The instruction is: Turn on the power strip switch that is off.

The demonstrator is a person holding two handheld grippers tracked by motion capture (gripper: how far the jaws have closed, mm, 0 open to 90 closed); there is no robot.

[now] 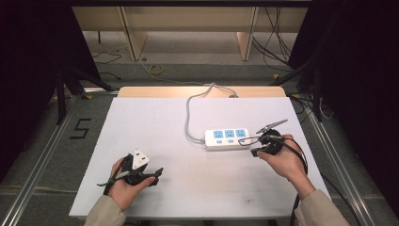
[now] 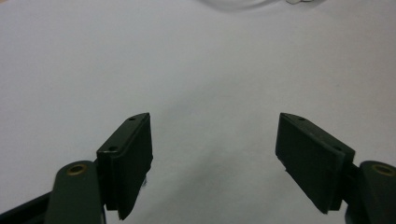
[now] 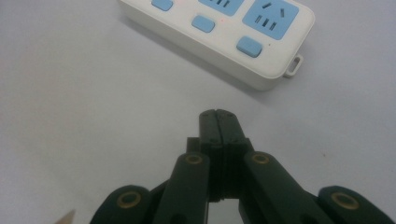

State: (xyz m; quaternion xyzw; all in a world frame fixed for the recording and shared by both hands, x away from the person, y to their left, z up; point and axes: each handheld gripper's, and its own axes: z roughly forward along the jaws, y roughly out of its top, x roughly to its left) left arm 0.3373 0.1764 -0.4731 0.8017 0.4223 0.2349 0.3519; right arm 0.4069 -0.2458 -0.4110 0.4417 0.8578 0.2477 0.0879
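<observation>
A white power strip (image 1: 227, 139) with three blue sockets lies on the white table (image 1: 155, 127), right of centre in the high view, its long side running left to right and its grey cable (image 1: 189, 113) curving off its left end toward the far edge of the table. The right gripper (image 1: 254, 153) sits just beside the strip's right end, held low over the table by the right hand (image 1: 282, 157). In the right gripper view its jaws are pressed flat together with nothing between them, and the tips point at the strip's near long edge, close to the end that carries a small loop; a bare strip of table separates the tips from the casing, so they do not touch it. The nearest blue socket and its blue switch (image 3: 249, 46) lie just beyond that edge. The left gripper (image 1: 157, 173) is well apart from the strip, at the near left of the table, held by the left hand (image 1: 123, 181) with a white part on top of it. In the left gripper view its fingers (image 2: 126, 161) stand wide, with only bare table between them, and the strip's cable shows faintly at the far top edge
</observation>
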